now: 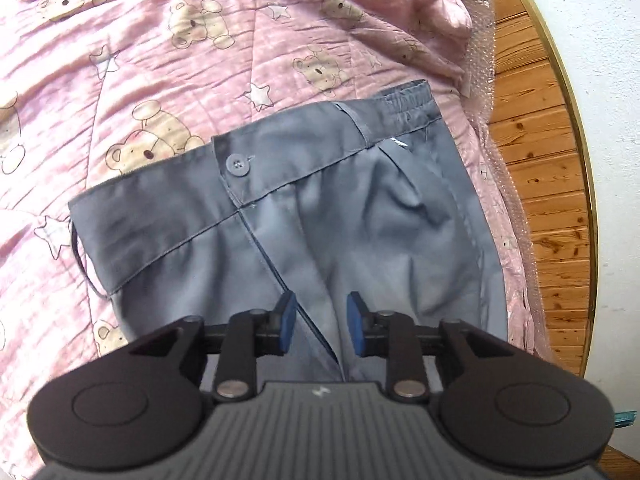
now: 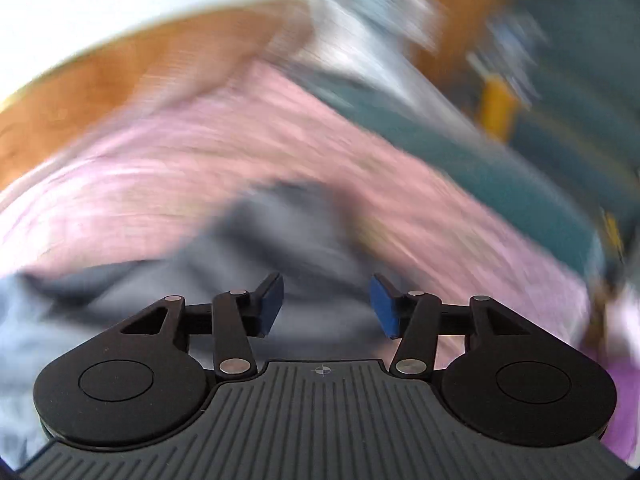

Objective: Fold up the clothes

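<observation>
While the grey trousers lie spread on a pink quilt printed with teddy bears and stars, the left tool hangs just above them, its blue pads parted with a gap between and nothing pinched. The fly seam runs up through that gap toward the waistband, where a single grey button sits fastened beside a belt loop. The waistband lies at the far end of the garment, with an elasticated stretch at its right corner (the fabric there is bunched). A pleat puckers the cloth to the right of the fly. Beyond the quilt's right edge, bubble wrap overhangs a wooden floor.

From the right wrist, everything past the right tool is smeared by motion blur. Its blue pads stand wide apart and grip nothing. Behind them a grey mass, the same trousers, lies on the pink quilt, and a dark teal band runs along the quilt's far side; what that band is cannot be told.
</observation>
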A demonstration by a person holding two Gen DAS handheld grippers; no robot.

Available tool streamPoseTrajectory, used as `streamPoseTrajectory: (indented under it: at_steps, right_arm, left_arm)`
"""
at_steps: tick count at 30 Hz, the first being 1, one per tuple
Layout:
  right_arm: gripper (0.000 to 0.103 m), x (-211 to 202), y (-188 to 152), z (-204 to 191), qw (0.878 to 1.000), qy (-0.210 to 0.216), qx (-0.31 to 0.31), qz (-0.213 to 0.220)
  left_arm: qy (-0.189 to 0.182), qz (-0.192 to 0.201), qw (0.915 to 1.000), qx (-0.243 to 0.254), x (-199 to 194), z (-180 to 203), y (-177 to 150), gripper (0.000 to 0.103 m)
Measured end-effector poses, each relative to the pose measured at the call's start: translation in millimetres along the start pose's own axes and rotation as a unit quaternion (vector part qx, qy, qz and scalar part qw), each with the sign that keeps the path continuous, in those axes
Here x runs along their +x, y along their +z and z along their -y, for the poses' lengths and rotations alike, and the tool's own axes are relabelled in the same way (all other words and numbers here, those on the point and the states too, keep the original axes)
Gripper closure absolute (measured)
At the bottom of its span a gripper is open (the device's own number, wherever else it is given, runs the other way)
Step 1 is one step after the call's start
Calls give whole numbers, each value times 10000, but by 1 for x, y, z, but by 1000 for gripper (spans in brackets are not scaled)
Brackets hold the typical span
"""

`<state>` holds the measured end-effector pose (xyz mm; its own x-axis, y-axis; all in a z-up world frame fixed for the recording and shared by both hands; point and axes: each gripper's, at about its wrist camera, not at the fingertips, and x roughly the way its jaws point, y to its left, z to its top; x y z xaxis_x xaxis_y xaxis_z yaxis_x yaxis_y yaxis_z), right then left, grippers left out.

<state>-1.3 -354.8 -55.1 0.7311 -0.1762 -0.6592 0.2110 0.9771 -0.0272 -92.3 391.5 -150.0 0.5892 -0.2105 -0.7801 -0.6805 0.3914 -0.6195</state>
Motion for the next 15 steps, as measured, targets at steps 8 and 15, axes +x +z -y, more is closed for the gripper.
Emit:
streamPoseTrajectory:
  at_steps: [8, 15]
  right_arm:
    - [11, 16, -34, -272, 8041, 3874, -4501, -266]
    - [103, -36, -42, -300, 7101, 4442, -5463, -27]
  left_arm:
    - [-555, -511, 9969, 229, 34, 45, -32, 46]
    - [-883, -532, 9945, 203, 47, 62, -43, 24]
